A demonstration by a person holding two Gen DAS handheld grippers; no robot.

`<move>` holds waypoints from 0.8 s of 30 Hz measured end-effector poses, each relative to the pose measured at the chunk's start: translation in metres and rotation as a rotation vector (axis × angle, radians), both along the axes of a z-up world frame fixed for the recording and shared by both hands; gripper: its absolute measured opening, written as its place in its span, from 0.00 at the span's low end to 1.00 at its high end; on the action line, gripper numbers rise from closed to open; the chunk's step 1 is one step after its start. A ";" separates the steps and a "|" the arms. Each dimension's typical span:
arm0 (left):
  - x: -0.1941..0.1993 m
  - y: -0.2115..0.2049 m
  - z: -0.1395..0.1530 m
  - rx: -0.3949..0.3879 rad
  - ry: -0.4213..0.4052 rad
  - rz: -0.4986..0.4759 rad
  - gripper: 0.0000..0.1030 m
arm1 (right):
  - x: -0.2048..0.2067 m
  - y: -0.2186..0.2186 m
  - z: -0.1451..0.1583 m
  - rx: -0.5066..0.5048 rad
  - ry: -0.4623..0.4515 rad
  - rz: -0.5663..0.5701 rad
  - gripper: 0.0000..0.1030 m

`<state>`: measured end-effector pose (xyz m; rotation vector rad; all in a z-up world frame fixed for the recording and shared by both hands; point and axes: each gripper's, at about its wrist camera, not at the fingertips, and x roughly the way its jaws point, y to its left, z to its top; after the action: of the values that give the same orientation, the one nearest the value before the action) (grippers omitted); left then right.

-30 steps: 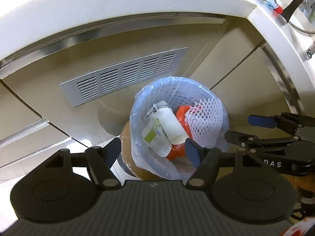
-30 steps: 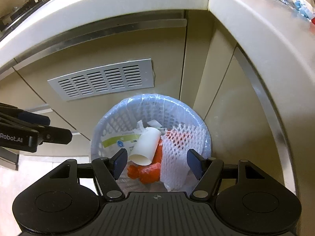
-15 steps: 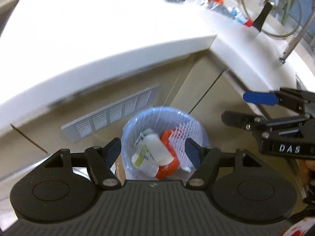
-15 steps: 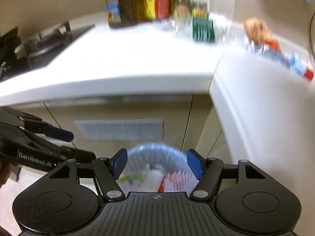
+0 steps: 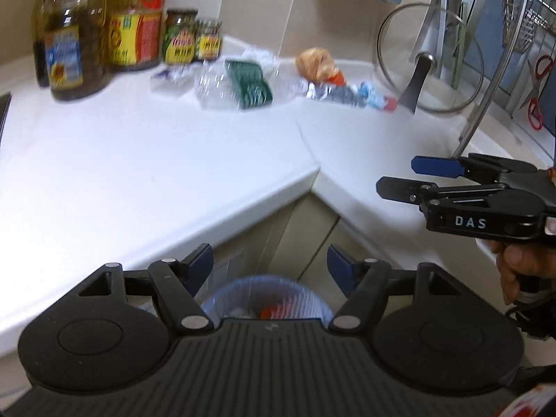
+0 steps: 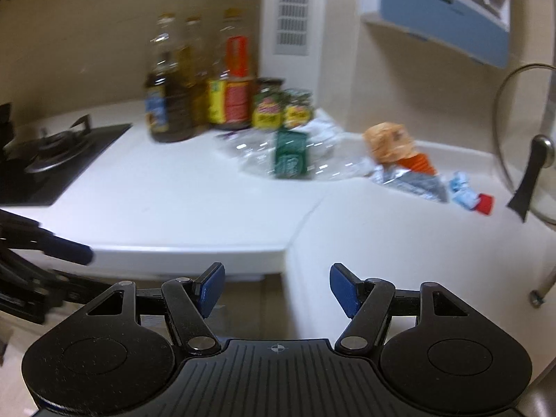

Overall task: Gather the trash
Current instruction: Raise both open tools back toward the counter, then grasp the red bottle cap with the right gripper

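My left gripper [image 5: 269,266] is open and empty, raised above the bin [image 5: 239,295], whose blue-lined rim shows just below its fingers. My right gripper [image 6: 276,286] is open and empty in front of the counter corner; it also shows in the left wrist view [image 5: 399,175]. Trash lies at the back of the white counter [image 6: 194,205]: a clear plastic bag with a green packet [image 6: 290,156], a crumpled brown paper bag [image 6: 389,142], a silver wrapper [image 6: 410,182], a blue-white wrapper [image 6: 462,191] and a red cap [image 6: 484,204].
Oil bottles [image 6: 170,104] and jars [image 6: 278,109] stand at the back wall. A gas hob [image 6: 52,153] is at the left. A glass pot lid [image 6: 528,146] leans at the right, near a tap pipe [image 5: 486,111].
Both grippers have risen from looking down into the bin to counter height, and both views now face the counter top. Both stay open and empty.
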<state>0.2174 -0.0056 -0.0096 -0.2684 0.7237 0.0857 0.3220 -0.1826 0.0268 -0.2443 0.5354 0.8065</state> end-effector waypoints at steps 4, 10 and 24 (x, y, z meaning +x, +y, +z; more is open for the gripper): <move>0.021 0.001 0.010 0.033 -0.021 0.002 0.69 | 0.036 -0.013 0.007 0.005 -0.027 -0.063 0.65; 0.065 0.011 0.017 0.073 -0.039 0.026 0.70 | 0.115 -0.038 0.014 0.009 -0.047 -0.222 0.65; 0.174 0.025 0.020 0.144 -0.024 0.132 0.71 | 0.290 -0.091 -0.008 0.042 -0.025 -0.467 0.65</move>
<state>0.3919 0.0191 0.0101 -0.1785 0.6722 0.2586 0.6117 -0.2739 0.0186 -0.0835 0.5245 0.3594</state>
